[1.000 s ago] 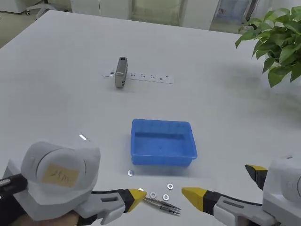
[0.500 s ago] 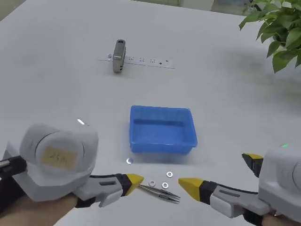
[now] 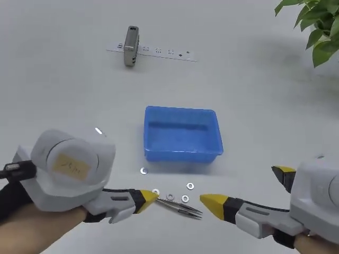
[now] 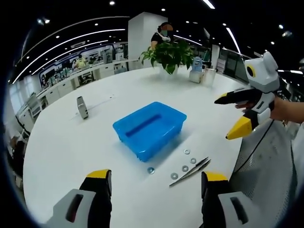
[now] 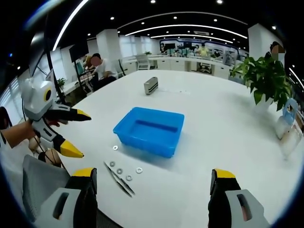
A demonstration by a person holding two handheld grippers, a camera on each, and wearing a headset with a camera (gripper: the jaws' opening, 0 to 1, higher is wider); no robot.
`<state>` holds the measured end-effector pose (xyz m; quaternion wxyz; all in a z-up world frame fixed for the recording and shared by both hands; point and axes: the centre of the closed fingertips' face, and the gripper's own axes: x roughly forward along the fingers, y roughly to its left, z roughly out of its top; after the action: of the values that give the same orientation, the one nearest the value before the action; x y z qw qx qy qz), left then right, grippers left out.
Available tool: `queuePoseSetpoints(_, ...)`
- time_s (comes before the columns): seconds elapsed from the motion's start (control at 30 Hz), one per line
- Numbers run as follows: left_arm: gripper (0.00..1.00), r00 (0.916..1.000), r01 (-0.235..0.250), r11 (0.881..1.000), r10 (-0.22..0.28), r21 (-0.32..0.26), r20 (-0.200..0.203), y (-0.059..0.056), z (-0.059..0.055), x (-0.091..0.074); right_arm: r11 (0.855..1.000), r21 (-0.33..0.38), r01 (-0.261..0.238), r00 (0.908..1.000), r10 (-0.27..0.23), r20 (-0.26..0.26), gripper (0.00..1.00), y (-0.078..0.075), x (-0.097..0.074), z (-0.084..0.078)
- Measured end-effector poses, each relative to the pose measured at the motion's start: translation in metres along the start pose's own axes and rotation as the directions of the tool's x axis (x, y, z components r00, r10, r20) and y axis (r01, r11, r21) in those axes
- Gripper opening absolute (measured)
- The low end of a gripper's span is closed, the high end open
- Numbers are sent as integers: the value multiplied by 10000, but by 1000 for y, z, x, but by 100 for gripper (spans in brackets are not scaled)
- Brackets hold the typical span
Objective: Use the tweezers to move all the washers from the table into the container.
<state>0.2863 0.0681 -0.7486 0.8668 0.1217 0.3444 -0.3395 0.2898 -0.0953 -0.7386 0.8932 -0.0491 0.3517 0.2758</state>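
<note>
At the near edge of the table [image 3: 58,90], the left gripper [image 4: 157,183] and right gripper [image 5: 153,175] were held low, jaws spread wide and empty, pointing inward at the tweezers [image 3: 180,207] between them.

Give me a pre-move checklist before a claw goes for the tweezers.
1. Left claw open and empty: ok.
2. Right claw open and empty: ok.
3. Tweezers lying flat between the two claws, not gripped: ok.
4. Washers located: five, loose in front of the container, none inside it: ok.
5. Container upright, with nothing in it or over it: ok.
6. Tweezers clear of the nearest washer: cannot tell, they lie very close.
</note>
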Motion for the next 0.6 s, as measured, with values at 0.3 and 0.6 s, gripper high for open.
queuePoseSetpoints(0.3, 44, 9824, 1571, 9784, -1409, 1345, -1223, -15, -24, 20, 9997, -4, -245, 9989, 245, -404, 99, 7, 1, -12)
queuePoseSetpoints(0.6, 17, 9476, 2863, 9254, -2352, 2482, -2161, -30, -48, 43, 9977, -148, -667, 9953, 655, -715, 99, 26, 5, -19)
